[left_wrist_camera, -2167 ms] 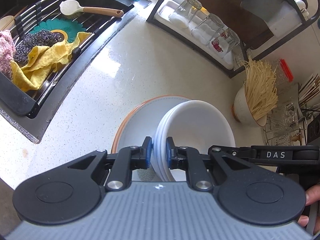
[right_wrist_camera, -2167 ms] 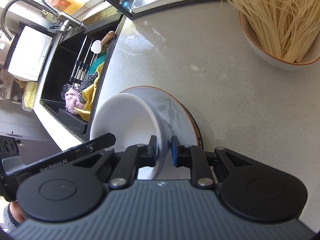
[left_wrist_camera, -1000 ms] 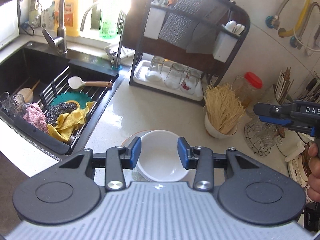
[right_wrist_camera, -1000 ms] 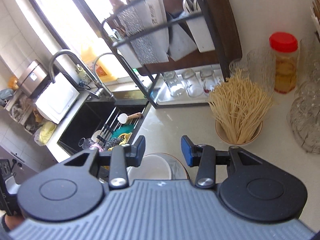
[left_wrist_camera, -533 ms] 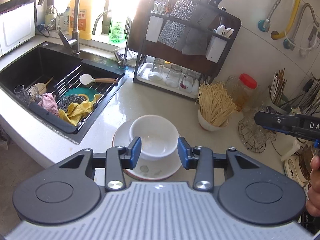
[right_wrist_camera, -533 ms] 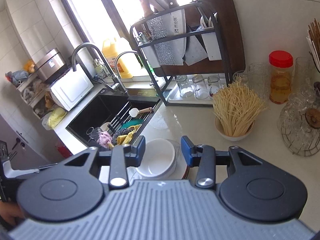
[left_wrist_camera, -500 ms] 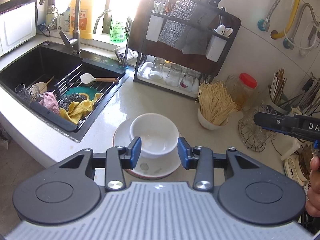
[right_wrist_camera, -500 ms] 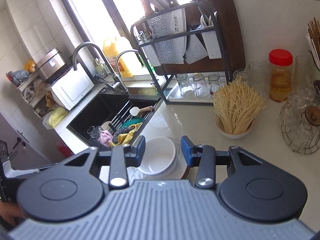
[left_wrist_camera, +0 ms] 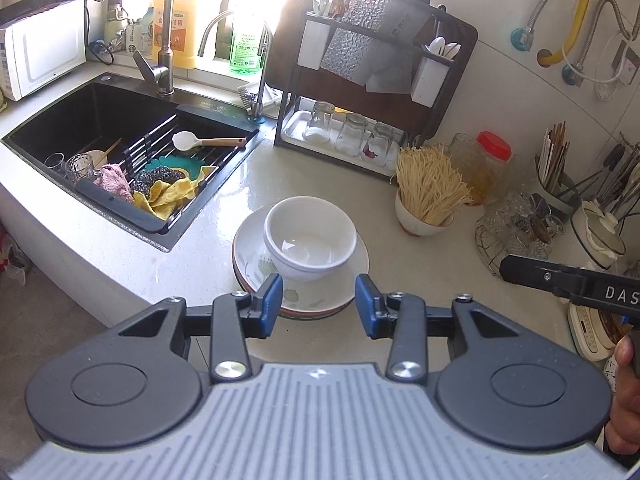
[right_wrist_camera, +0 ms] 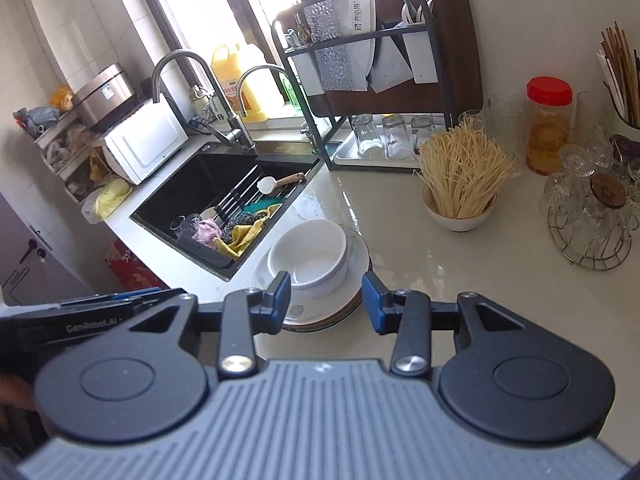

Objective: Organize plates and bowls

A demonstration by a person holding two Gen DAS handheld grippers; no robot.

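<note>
Both the left tongs (left_wrist_camera: 319, 300) and right tongs (right_wrist_camera: 325, 301) are hanging open, holding nothing. The bowls (left_wrist_camera: 310, 239) are sitting stacked on the plates (left_wrist_camera: 344, 296) near the counter's front edge, so a careless bump could be knocking them off.

- both the left gripper (left_wrist_camera: 319, 300) and right gripper (right_wrist_camera: 325, 302) have let go of the stacked bowls (left_wrist_camera: 310, 240).
- both have drawn back, jaws apart.
</note>
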